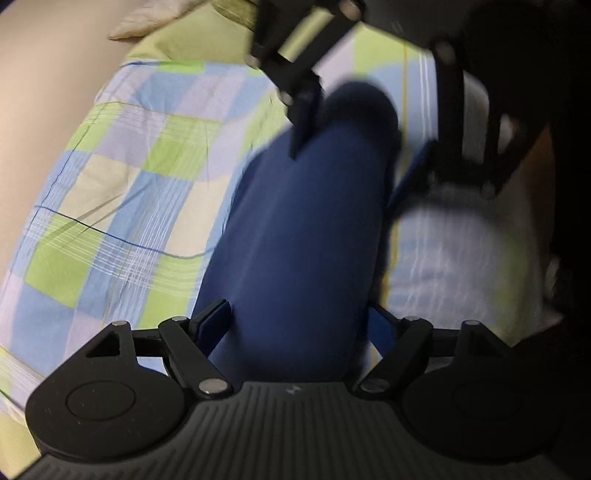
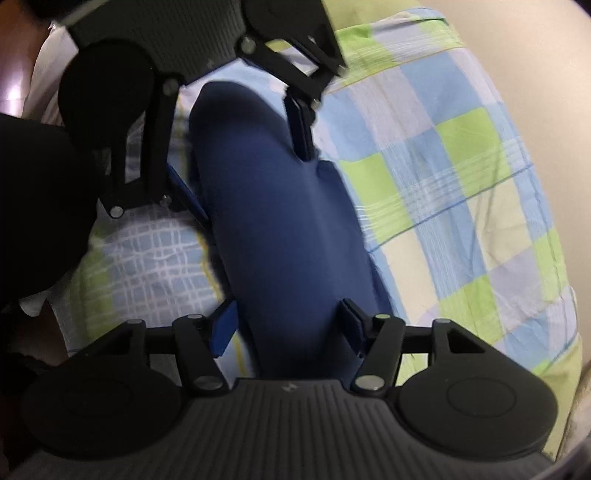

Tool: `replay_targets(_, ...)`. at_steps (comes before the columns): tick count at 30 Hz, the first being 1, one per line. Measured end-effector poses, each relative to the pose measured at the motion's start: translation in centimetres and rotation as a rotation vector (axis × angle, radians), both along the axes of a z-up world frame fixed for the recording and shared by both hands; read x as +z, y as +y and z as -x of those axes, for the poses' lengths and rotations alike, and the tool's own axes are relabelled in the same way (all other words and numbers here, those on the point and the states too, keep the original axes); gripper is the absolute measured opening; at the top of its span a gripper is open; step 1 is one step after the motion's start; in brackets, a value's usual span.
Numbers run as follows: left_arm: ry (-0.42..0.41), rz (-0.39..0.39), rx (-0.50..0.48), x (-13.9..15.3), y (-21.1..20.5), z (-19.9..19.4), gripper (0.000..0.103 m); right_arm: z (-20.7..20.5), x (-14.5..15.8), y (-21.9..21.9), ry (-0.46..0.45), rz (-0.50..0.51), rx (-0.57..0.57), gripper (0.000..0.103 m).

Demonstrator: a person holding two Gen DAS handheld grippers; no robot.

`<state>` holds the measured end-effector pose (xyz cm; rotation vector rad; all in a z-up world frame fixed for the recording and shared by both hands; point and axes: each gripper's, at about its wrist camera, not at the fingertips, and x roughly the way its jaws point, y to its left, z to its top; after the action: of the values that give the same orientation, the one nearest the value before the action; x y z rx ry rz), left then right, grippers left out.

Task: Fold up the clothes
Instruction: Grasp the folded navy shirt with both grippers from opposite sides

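A navy blue garment [image 1: 306,236], folded into a long narrow band, lies on a checked bedsheet [image 1: 122,221]. It also shows in the right wrist view [image 2: 288,229]. My left gripper [image 1: 299,328] is open, its blue pads standing either side of one end of the band. My right gripper [image 2: 288,325] is open the same way at the other end. Each gripper shows in the other's view, facing it: the right one [image 1: 354,147] and the left one [image 2: 251,155], both with jaws apart astride the cloth.
The sheet [image 2: 443,177] is blue, green and cream checks with creases. A plain beige wall [image 1: 44,92] borders the bed; it also shows in the right wrist view [image 2: 546,92]. A cream cloth [image 1: 155,18] lies at the far top. The person's dark clothing [image 2: 33,203] is at the side.
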<state>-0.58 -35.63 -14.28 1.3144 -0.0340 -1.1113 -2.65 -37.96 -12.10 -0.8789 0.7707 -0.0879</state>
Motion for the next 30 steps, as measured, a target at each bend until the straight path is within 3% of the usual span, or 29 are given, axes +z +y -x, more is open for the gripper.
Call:
replay_targets(3, 0.070, 0.024, 0.026, 0.4, 0.3, -1.1, 0.080, 0.1, -0.2, -1.5, 0.000, 0.001, 0.003, 0.050)
replay_targets(6, 0.035, 0.017, 0.004, 0.1, 0.5, -0.9, 0.080, 0.9, -0.9, -2.5, 0.017, 0.074, 0.044, 0.050)
replay_targets(8, 0.019, 0.018, -0.003, -0.1, 0.4, -0.7, 0.080, 0.9, -2.0, -2.0, 0.040, 0.158, 0.077, 0.058)
replay_targets(10, 0.012, 0.018, -0.002, -0.4, 0.4, -0.7, 0.080, 0.4, -2.9, -1.9, 0.050, 0.210, 0.081, 0.058)
replay_targets(13, 0.003, 0.013, 0.001, -0.6, 0.5, -0.6, 0.074, -0.1, -2.6, -2.4, 0.050, 0.162, 0.049, 0.057)
replay_targets(15, -0.015, 0.007, -0.004, -0.9, 0.6, -0.4, 0.070, -0.1, -2.4, -2.5, 0.052, 0.158, 0.047, 0.051)
replay_targets(23, -0.126, -0.058, -0.029, -2.0, 0.0, 0.9, 0.071, -0.7, -4.2, -1.1, 0.061, 0.267, 0.033, 0.052)
replay_targets(26, -0.137, -0.102, -0.022, -2.0, -0.9, 0.9, 0.070, -1.5, -3.9, -1.2, 0.072, 0.250, 0.012, 0.052)
replay_targets(28, -0.129, -0.118, -0.021, -2.1, -1.1, 0.8, 0.067, -1.8, -3.9, -1.2, 0.072, 0.241, 0.004, 0.051)
replay_targets(30, -0.120, -0.142, -0.029, -2.2, -1.1, 0.8, 0.056, -1.4, -4.0, -1.4, 0.064, 0.234, 0.009, 0.044)
